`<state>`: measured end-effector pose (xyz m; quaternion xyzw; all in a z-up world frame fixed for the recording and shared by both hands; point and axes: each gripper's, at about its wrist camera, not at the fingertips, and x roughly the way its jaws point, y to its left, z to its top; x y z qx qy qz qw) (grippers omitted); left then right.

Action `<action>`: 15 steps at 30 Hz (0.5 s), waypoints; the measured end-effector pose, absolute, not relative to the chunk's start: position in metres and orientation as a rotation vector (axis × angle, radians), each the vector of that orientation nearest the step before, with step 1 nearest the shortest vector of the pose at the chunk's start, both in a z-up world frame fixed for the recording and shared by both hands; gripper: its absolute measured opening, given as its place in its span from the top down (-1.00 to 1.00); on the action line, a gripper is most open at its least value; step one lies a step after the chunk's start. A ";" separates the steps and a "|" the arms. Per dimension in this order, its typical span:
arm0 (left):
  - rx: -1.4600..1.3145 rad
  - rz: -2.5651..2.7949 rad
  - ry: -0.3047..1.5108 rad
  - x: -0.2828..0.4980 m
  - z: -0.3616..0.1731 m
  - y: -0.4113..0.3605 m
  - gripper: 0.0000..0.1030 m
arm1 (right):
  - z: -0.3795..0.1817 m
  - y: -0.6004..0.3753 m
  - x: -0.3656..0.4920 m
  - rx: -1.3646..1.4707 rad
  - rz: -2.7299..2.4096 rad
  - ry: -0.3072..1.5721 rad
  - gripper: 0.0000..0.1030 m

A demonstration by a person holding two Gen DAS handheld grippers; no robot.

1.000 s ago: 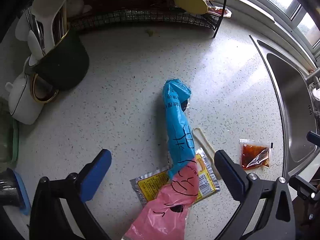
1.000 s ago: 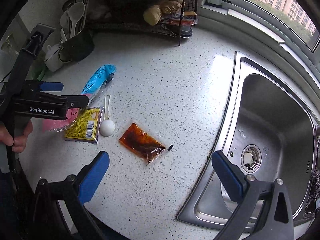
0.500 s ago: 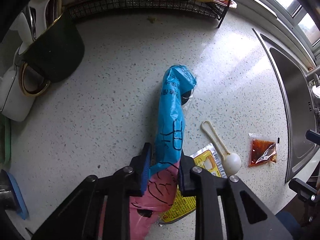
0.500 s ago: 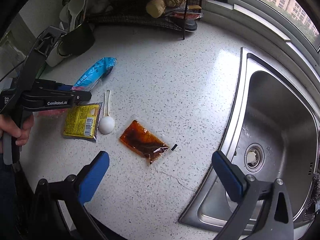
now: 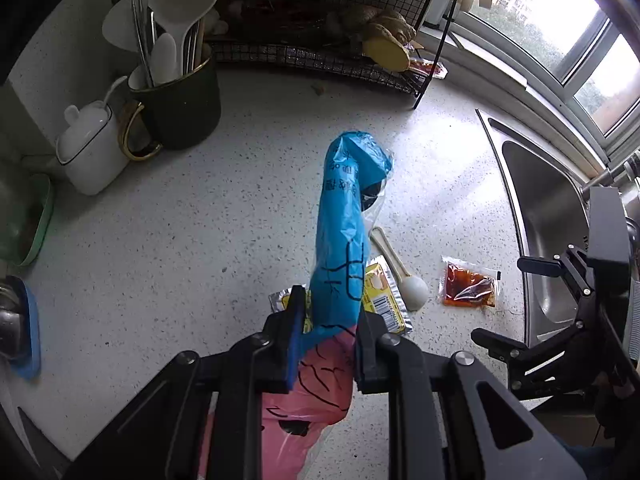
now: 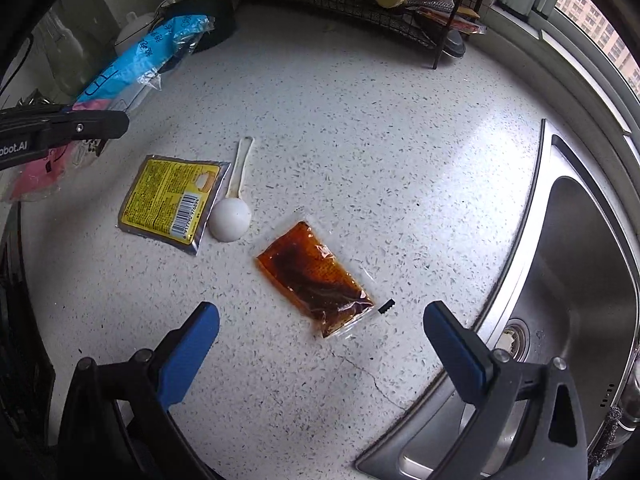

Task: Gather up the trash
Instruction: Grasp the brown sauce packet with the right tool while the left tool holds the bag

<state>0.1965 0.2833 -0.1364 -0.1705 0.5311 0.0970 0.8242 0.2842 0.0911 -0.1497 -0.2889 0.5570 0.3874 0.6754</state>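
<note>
My left gripper [image 5: 328, 312] is shut on a blue and pink plastic bag [image 5: 344, 216] and holds it lifted off the counter; the bag also shows in the right wrist view [image 6: 132, 64]. A yellow foil packet [image 6: 172, 200], a white plastic spoon [image 6: 232, 204] and a red-brown sauce sachet [image 6: 316, 276] lie on the speckled counter. My right gripper [image 6: 320, 332] is open and empty, hovering just in front of the sachet. In the left wrist view the packet [image 5: 384, 296], the spoon [image 5: 404, 276] and the sachet [image 5: 468, 284] lie beyond my fingers.
A steel sink [image 6: 580, 280] is at the right. A black wire rack [image 5: 320, 40] with ginger stands at the back. A dark utensil cup [image 5: 180, 100] and a white pot [image 5: 92, 148] stand at the back left. A tiny black scrap [image 6: 386, 306] lies beside the sachet.
My left gripper closed on the blue and pink bag and lifted it off the counter. My right gripper moved lower and closer to the sauce sachet, still open.
</note>
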 end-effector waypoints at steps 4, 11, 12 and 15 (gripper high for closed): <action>-0.364 0.218 1.144 0.184 -0.138 0.273 0.65 | -0.159 0.100 0.286 -0.699 0.895 1.235 -0.81; -0.351 0.197 1.152 0.182 -0.140 0.265 0.65 | -0.180 0.107 0.298 -0.718 0.880 1.288 -0.67; -0.349 0.191 1.153 0.182 -0.140 0.264 0.65 | -0.181 0.105 0.302 -0.700 0.878 1.303 -0.65; -0.349 0.176 1.157 0.186 -0.143 0.260 0.65 | -0.182 0.103 0.308 -0.695 0.874 1.293 -0.55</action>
